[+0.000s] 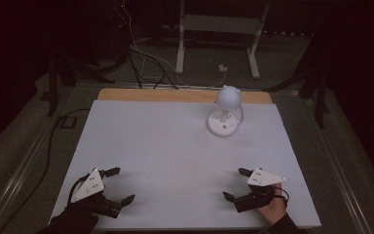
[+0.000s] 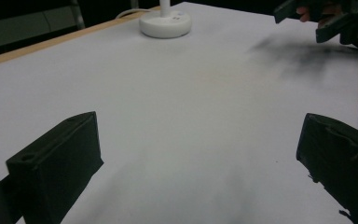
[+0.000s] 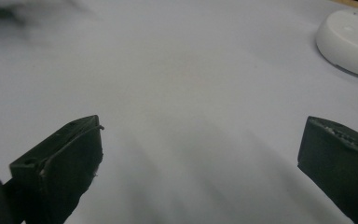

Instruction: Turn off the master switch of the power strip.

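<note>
Two grippers are sitting at the near edge of the white table (image 1: pixel 141 141), w/ jaws spread wide and nothing between them. Left gripper (image 1: pixel 118 185) is resting near the front-left corner; right gripper (image 1: pixel 237 184) is resting near the front-right, a hand (image 1: pixel 272 208) holding it from behind. Both are lying well apart from each other, and bare tabletop is lying between them.

White desk lamp (image 1: pixel 225 111) is standing toward the far-right part of the table, well apart from both grippers, nearer the right one's side. Its round head is hanging over its round base on a thin curved neck. Nothing is standing btwn either gripper and the lamp.

In the left gripper view, lamp base (image 2: pixel 165 23) is showing at the top, w/ the other gripper at the upper right. In the right gripper view, base (image 3: pixel 350 42) is showing at the upper right.

Small marks are showing on the base but too blurred to read. Beyond the table, cables (image 1: pixel 141 58) are trailing on the floor beside a white stand frame (image 1: pixel 219 29). Room is dim.
</note>
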The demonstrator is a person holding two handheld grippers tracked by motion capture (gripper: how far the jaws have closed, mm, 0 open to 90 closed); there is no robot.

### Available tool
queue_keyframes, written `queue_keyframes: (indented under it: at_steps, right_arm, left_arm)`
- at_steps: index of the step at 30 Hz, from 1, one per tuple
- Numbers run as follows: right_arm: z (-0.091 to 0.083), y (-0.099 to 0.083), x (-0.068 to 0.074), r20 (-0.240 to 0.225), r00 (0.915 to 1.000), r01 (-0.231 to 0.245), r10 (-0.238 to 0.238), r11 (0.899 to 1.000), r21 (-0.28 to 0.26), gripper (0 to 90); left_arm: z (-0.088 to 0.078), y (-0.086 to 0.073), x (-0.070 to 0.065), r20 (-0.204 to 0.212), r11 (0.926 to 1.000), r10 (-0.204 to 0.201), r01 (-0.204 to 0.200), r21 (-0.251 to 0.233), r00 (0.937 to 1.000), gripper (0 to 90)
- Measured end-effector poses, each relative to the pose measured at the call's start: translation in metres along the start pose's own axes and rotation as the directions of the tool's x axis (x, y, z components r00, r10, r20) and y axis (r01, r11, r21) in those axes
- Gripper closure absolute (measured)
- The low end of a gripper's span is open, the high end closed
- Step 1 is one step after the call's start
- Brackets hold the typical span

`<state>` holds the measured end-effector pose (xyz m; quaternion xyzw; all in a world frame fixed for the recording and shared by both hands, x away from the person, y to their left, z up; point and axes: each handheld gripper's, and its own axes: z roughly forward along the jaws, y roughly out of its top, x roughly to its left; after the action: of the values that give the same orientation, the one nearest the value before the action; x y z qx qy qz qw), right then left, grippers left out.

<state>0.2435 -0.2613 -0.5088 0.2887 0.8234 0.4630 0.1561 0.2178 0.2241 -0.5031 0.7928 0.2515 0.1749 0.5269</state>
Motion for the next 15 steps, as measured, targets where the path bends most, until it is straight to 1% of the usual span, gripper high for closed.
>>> queue_keyframes:
  at_steps: [1, 3, 6, 8, 11, 13, 15]
  right_arm:
    - [0.0005, -0.0001, 0.0003, 0.004, 1.0, 0.003, -0.003, 1.0, 0.002, 0.0]
    - [0.0019, -0.0007, 0.0007, -0.016, 0.9999, 0.0, 0.0, 1.0, 0.007, 0.0]
    - [0.0035, -0.0006, 0.0033, -0.009, 0.9999, 0.015, -0.014, 1.0, 0.022, 0.0]
    - [0.003, -0.0002, 0.0044, 0.007, 0.9997, 0.021, -0.021, 0.999, 0.026, 0.0]
    - [0.0011, 0.0002, 0.0046, 0.014, 0.9998, 0.014, -0.014, 1.0, 0.018, 0.0]
    - [0.0001, 0.0015, 0.006, 0.027, 0.9995, 0.019, -0.019, 1.0, 0.014, 0.0]
    - [0.0008, 0.0027, 0.0072, 0.016, 0.9998, 0.011, -0.011, 1.0, 0.017, 0.0]
  left_arm:
    - [0.0003, 0.0004, -0.0003, 0.004, 1.0, -0.001, 0.001, 0.001, 1.0, 0.4]
    - [0.0, 0.0005, -0.0009, 0.005, 1.0, -0.005, 0.005, -0.006, 1.0, 0.4]
    - [-0.0005, 0.0008, -0.0011, 0.002, 1.0, -0.001, 0.001, -0.003, 1.0, 0.4]
    - [-0.0007, 0.001, -0.0013, 0.003, 1.0, 0.003, -0.003, -0.003, 1.0, 0.4]
    - [-0.0002, 0.0012, -0.0022, 0.007, 1.0, 0.007, -0.007, 0.0, 1.0, 0.4]
    - [0.0, 0.0014, -0.0024, 0.008, 1.0, 0.009, -0.009, 0.002, 0.9999, 0.4]
    - [0.0003, 0.0011, -0.0025, 0.011, 1.0, 0.005, -0.005, 0.004, 0.9999, 0.4]
